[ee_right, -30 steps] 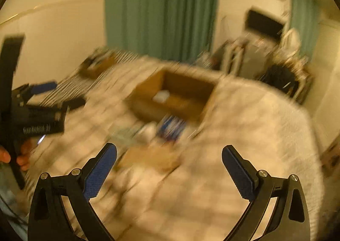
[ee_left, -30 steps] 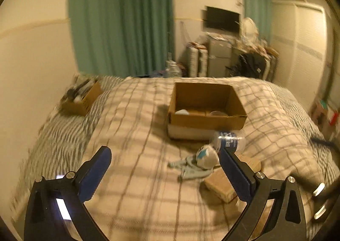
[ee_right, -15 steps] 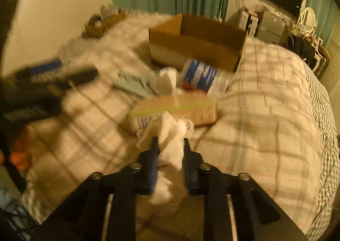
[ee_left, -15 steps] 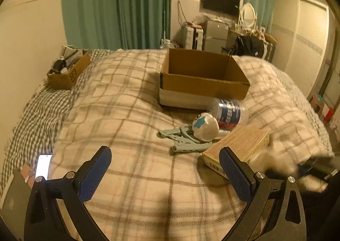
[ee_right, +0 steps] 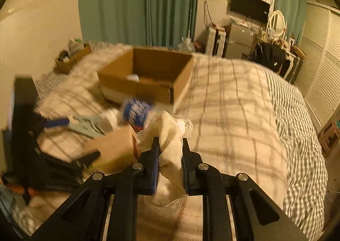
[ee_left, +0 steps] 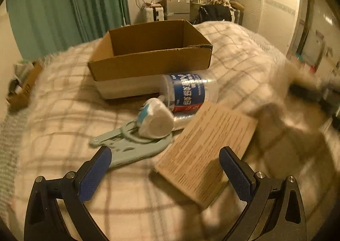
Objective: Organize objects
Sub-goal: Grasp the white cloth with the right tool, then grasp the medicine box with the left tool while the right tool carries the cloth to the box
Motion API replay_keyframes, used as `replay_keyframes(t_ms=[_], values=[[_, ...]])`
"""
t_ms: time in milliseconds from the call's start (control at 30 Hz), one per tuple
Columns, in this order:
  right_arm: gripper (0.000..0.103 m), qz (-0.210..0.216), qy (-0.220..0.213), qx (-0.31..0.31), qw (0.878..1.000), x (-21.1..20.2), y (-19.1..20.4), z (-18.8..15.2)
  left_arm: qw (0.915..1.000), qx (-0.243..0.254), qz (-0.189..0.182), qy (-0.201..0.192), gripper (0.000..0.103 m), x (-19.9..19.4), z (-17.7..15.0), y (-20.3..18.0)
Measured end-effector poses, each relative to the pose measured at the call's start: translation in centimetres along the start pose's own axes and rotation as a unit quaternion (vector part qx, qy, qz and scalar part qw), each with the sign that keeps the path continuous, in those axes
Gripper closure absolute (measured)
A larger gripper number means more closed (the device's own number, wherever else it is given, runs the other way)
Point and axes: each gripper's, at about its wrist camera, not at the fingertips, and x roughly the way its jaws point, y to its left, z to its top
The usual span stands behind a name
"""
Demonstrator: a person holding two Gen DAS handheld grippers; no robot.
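A cardboard box (ee_right: 146, 77) is seen open on the bed (ee_right: 233, 100). A cream cloth (ee_right: 167, 156) is pinched by the right gripper (ee_right: 169, 145); loosely draped, it could slip or snag the box rim. The left gripper (ee_left: 164, 164) is spread wide, empty, above a flat carton (ee_left: 204, 147).

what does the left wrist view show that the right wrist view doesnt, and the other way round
Only the left wrist view shows the open left gripper from behind, jaws wide apart, and the printed face of the flat tan box. Only the right wrist view shows the right gripper shut on a cream lace-edged cloth. Both show the cardboard box, the blue-labelled bottle and the plaid blanket.
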Motion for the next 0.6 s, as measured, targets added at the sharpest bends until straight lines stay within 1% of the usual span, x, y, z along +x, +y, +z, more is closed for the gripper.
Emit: replay_keyframes(t_ms=[67, 133, 233, 367, 400, 467, 567, 600], values=[[0.086, 0.014, 0.019, 0.017, 1.000, 1.5, -0.6, -0.6, 0.9996, -0.020, -0.020, 0.006, 0.000, 0.4, 0.3, 0.3], [0.086, 0.028, 0.022, 0.032, 0.999, 2.0, -1.2, -0.8, 0.9992, -0.023, -0.030, 0.006, 0.000, 0.3, 0.1, 0.5], [0.086, 0.039, 0.023, 0.041, 0.998, 2.1, -1.8, -1.0, 0.9977, -0.015, -0.065, 0.007, 0.000, -0.6, 0.3, 0.8], [0.086, 0.044, 0.022, 0.038, 0.998, 2.3, -1.7, -1.1, 0.9959, 0.015, -0.088, 0.012, 0.000, -0.9, 0.3, 0.9], [0.086, 0.045, 0.023, 0.039, 0.998, 2.4, -1.8, -1.1, 0.9949, 0.019, -0.097, 0.022, 0.000, -0.4, 0.3, 0.7], [0.086, 0.045, 0.024, 0.041, 0.998, 2.5, -1.7, -1.1, 0.9901, 0.030, -0.124, 0.058, 0.000, 1.3, 0.3, 0.1], [0.086, 0.042, 0.023, 0.040, 0.998, 2.4, -1.7, -1.1, 0.9851, 0.031, -0.138, 0.099, 0.000, 4.4, 0.3, -0.9], [0.086, 0.039, 0.023, 0.040, 0.998, 2.3, -1.8, -1.1, 0.9835, 0.024, -0.147, 0.102, 0.000, 5.0, 0.5, -1.0]])
